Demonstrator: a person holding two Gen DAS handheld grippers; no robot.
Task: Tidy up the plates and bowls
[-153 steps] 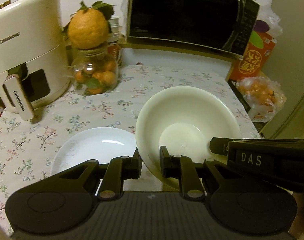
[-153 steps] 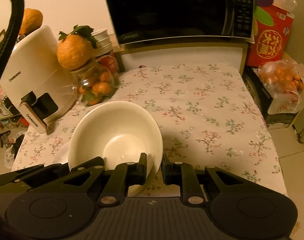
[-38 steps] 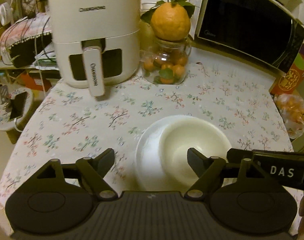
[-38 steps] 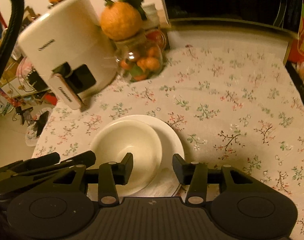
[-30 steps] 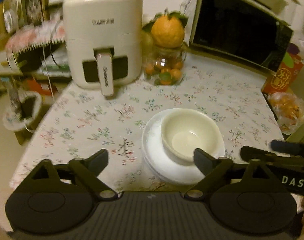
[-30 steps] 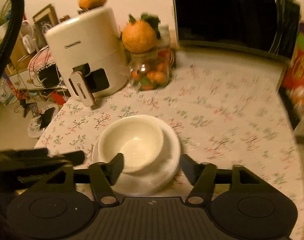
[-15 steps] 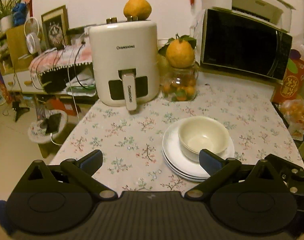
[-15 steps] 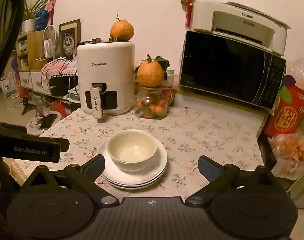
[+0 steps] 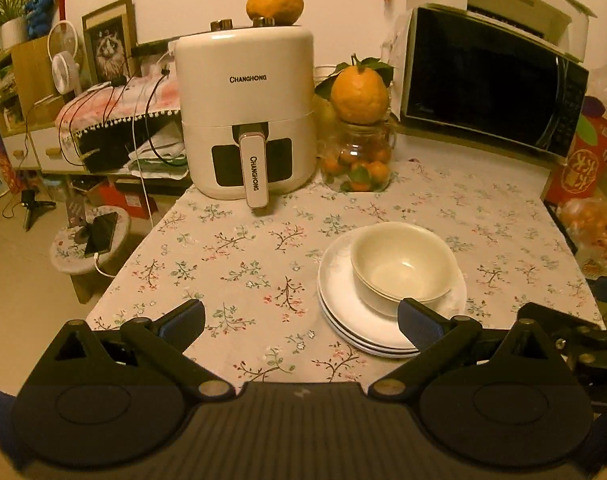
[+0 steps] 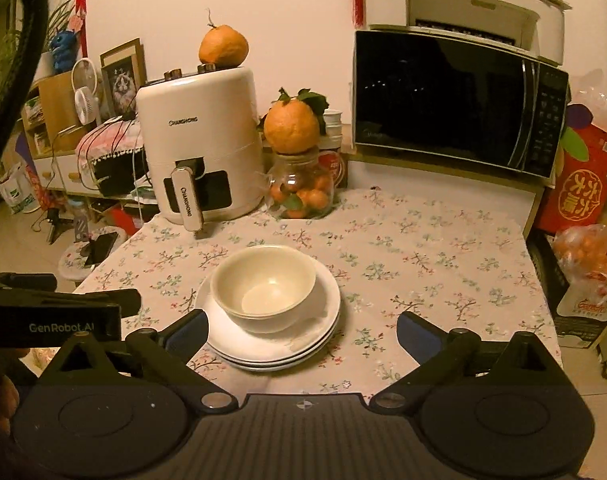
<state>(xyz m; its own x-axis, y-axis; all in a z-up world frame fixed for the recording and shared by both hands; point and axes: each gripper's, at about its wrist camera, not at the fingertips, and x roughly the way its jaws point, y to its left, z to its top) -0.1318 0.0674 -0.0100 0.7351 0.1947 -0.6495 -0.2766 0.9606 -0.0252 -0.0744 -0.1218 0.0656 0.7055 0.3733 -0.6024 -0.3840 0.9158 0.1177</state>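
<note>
Beyond both wide-open, empty tools: bowl (image 10: 263, 282) on plate stack (image 10: 279, 344), untouched, nearer left tool (image 9: 301, 322).

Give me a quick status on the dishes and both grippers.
Left gripper and right gripper open, holding nothing. Bowls nested on plate stack. Nothing in the way.

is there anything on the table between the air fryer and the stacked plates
No. In both wrist views only bare flowered tablecloth lies between the air fryer and the stacked plates; the fruit jar stands beside the fryer, off that line.
</note>
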